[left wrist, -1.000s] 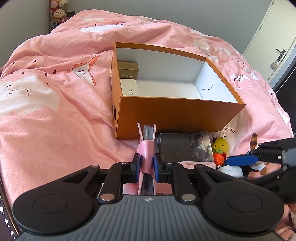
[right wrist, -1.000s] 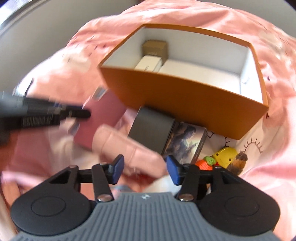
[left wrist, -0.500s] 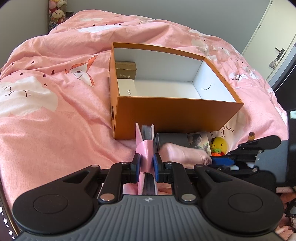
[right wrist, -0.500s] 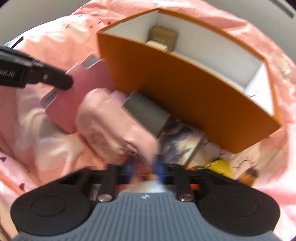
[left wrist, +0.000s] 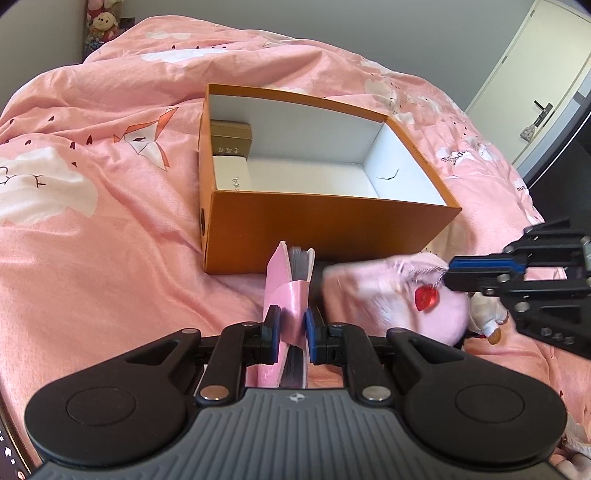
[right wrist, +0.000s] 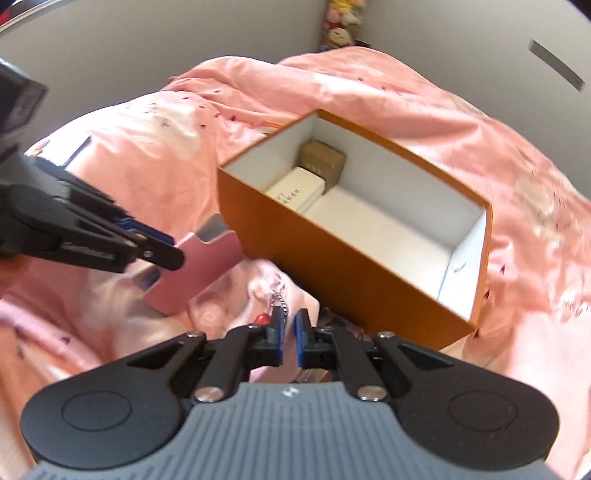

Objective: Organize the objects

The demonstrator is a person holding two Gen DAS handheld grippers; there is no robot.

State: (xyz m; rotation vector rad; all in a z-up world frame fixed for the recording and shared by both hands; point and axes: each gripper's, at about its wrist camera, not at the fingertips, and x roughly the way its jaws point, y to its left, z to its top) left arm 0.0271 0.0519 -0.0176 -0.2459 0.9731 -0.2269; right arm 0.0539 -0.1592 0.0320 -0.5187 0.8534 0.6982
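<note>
A pink quilt (left wrist: 110, 240) printed with white clouds and origami foxes covers the whole bed. On it sits an open orange cardboard box with a white inside (left wrist: 325, 229), well apart from the pillows' end where soft toys (left wrist: 101, 26) stand in the corner. A cream door with a dark handle (left wrist: 543, 110) shows at the right of the left wrist view.

Inside the box, at its left end, a gold-brown carton (left wrist: 231, 138) lies against the far wall and a white carton with dark lettering (left wrist: 231, 173) lies just in front of it, touching it; the rest of the floor is bare white.

Just before the box's near wall, a soft pale pink plush pouch (left wrist: 388, 291) with a red heart charm on a bead chain (left wrist: 426, 299) is clenched at its top by the right gripper (right wrist: 289, 326), lifted clear of the quilt.

The left gripper (left wrist: 289, 325) is clamped on a pink-covered card holder with grey inner leaves (left wrist: 290, 273), held upright on edge, just beside the pouch and near the box's front wall.
</note>
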